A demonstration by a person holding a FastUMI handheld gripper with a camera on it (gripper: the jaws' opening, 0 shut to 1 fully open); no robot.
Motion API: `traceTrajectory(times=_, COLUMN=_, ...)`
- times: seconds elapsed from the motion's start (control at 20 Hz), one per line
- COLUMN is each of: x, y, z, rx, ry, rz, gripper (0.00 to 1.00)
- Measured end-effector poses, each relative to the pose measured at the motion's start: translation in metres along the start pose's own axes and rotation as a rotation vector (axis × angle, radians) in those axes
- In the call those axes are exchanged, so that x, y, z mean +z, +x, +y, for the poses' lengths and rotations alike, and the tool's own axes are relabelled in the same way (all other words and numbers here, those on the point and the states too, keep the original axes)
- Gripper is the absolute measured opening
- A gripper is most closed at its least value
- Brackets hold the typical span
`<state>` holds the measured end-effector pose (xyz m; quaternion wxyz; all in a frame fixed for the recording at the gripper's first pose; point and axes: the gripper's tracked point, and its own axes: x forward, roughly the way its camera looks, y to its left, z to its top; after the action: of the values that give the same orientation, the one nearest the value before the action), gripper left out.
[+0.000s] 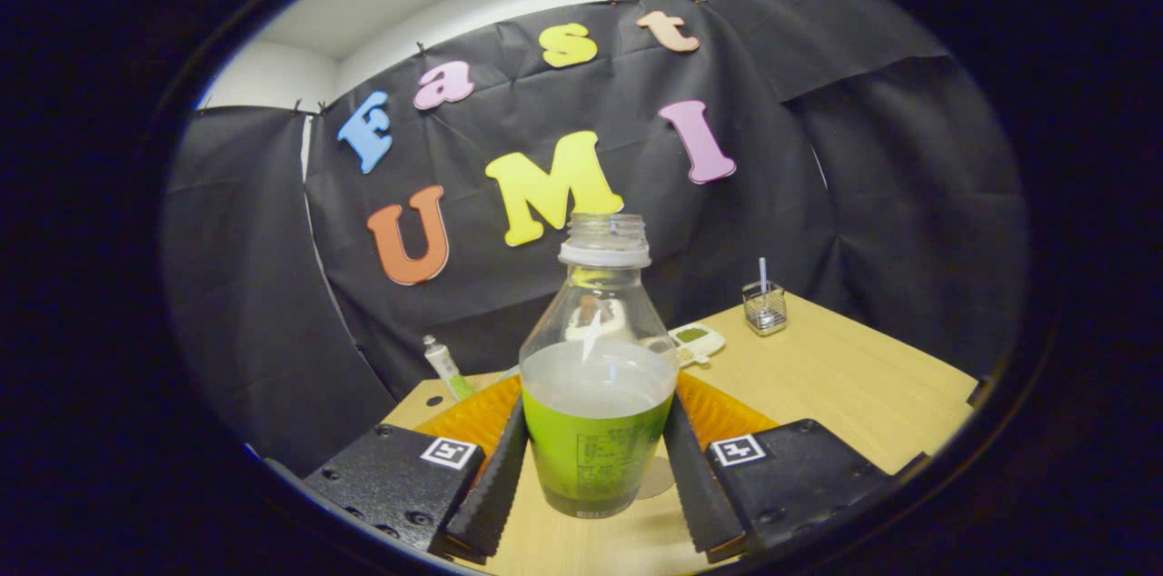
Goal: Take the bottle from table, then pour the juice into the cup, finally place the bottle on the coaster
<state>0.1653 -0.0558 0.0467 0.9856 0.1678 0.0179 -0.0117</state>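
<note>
A clear plastic bottle (597,376) with no cap and a green label stands upright between my fingers, with pale liquid up to about its shoulder. My gripper (596,431) is shut on the bottle, one finger pressing each side of the label. Just behind the bottle's base, to the right, part of a round tan disc (658,478) lies on the wooden table (845,385); it looks like the coaster. A small clear glass cup (764,308) with a thin stick in it stands far beyond the fingers at the table's back right. I cannot tell whether the bottle's base touches the table.
An orange ribbed mat (468,417) lies behind the bottle on both sides. A white device with a green panel (696,340) sits beyond it, and a small tube (444,366) stands at the back left near the table's edge. Black cloth walls close the booth.
</note>
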Motion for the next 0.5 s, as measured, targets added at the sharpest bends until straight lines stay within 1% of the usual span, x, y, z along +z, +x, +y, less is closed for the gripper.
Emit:
traceTrajectory(times=0.1, x=-0.013, y=0.013, z=0.001, rx=-0.001, ry=-0.041, rz=0.022, gripper=0.79)
traceTrajectory(times=0.2, x=-0.026, y=0.029, z=-0.008, rx=-0.031, ry=-0.085, rz=0.042, gripper=0.79)
traceTrajectory(times=0.5, x=-0.072, y=0.080, z=-0.016, rx=-0.047, ry=-0.136, rz=0.094, gripper=0.80)
